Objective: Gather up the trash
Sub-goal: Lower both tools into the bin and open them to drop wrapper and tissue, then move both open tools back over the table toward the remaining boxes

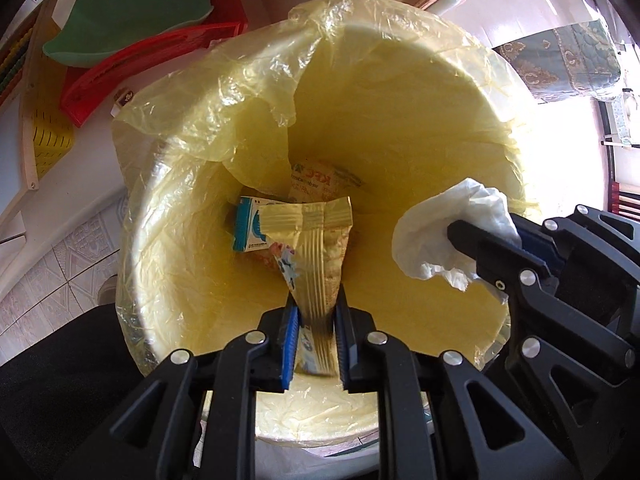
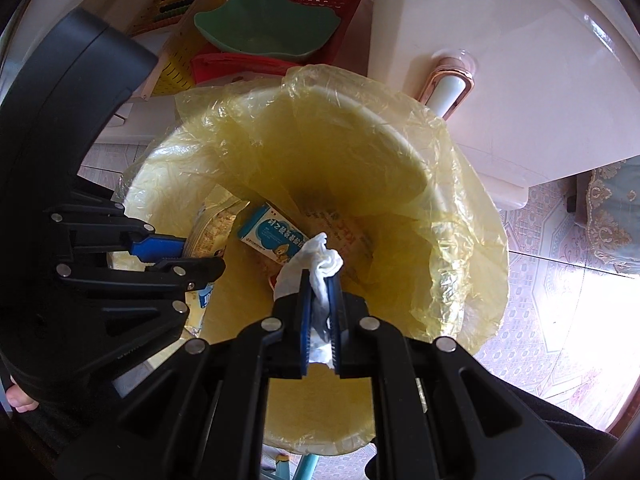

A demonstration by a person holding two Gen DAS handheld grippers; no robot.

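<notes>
- Between the fingers of the left gripper [image 1: 316, 312]: a gold snack wrapper [image 1: 320, 248], hanging over the bin mouth. Whether the blue pads clamp it or stand just slack against it cannot be told.
- Right gripper [image 2: 320, 304]: fingers closed on a crumpled white tissue [image 2: 316, 268], pointing straight down into the bin.
- Below both: a round trash bin [image 1: 400, 80] lined with a yellow plastic bag [image 1: 200, 120], its film draped over the rim.
- At the bin's bottom: a blue-and-white carton [image 2: 272, 236] beside a printed paper wrapper [image 1: 316, 184].
- Far left, beyond the bin: a green dish [image 2: 264, 28] on a red perforated tray [image 1: 132, 68].
</notes>
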